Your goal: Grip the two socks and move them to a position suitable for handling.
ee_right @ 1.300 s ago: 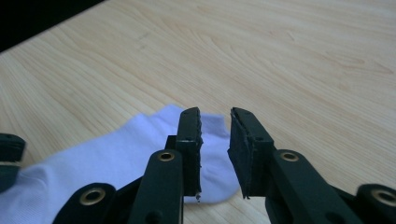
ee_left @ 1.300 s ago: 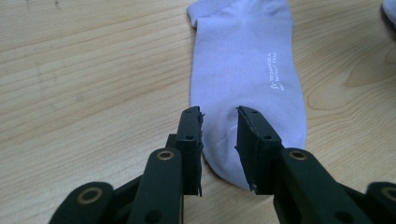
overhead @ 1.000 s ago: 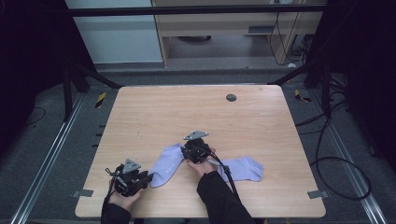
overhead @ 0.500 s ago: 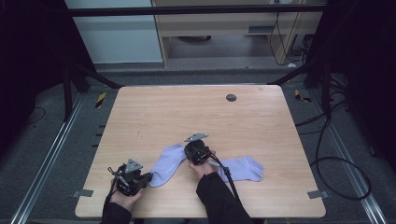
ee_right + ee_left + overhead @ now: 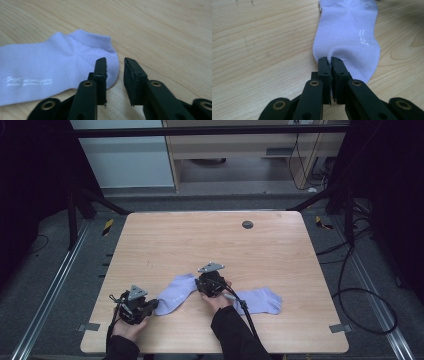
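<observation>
1. Two light purple ankle socks lie flat on the wooden counter, near the person's edge.
2. The left sock lies slanted, just in front of the person's left hand. It has small white letters on it.
3. The left hand-held gripper is clenched on the near end of this sock. In the left gripper view, the two black jaws are squeezed together with a little fold of the purple cloth pinched at their tips.
4. The right sock lies flat to the right of the person's right hand, and a black cable runs across its left end.
5. The right hand-held gripper sits by the far end of the left sock. Its jaws have just been opening.
6. In the right gripper view, there is a gap between the jaws. The round heel end of the sock lies under the left jaw, and bare wood shows in the gap. The jaws are not pressing on the cloth.
</observation>
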Available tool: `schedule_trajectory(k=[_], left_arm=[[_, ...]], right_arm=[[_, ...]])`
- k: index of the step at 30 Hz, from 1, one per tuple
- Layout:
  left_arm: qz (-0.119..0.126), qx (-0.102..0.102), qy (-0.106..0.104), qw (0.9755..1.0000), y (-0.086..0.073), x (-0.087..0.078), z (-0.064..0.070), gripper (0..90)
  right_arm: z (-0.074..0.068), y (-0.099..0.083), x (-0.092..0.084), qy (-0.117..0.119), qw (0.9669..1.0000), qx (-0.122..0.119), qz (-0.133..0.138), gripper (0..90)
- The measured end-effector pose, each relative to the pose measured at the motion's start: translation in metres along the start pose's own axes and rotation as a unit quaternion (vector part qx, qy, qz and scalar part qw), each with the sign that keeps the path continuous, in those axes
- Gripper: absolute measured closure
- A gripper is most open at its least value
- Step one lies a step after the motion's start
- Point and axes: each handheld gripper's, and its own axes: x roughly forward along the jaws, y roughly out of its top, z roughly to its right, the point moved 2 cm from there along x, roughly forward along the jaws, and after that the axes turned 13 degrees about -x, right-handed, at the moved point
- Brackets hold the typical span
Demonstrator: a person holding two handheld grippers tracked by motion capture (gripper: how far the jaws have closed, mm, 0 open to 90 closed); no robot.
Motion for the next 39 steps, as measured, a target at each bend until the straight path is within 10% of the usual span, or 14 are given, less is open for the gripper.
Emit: schedule_trajectory(k=[11, 19, 29, 39], left_arm=[[-0.003, 0.005, 0.003, 1.0000, -0.001, 0.001, 0.001, 85.8], [0.014, 0.004, 0.024, 0.9996, 0.011, 0.001, -0.010, 85.8], [0.000, 0.027, 0.056, 0.9980, 0.017, 0.013, -0.014, 85.2], [0.029, 0.006, 0.061, 0.9977, 0.021, 0.004, -0.019, 73.0]], right_arm=[[-0.002, -0.002, 0.009, 0.002, 1.0000, -0.002, -0.008, 89.4], [-0.012, 0.005, -0.025, 0.022, 0.9991, -0.007, 0.035, 89.6], [-0.038, -0.022, -0.039, 0.042, 0.9989, -0.005, 0.020, 89.3], [-0.036, -0.026, -0.047, 0.051, 0.9985, -0.005, 0.018, 76.9]])
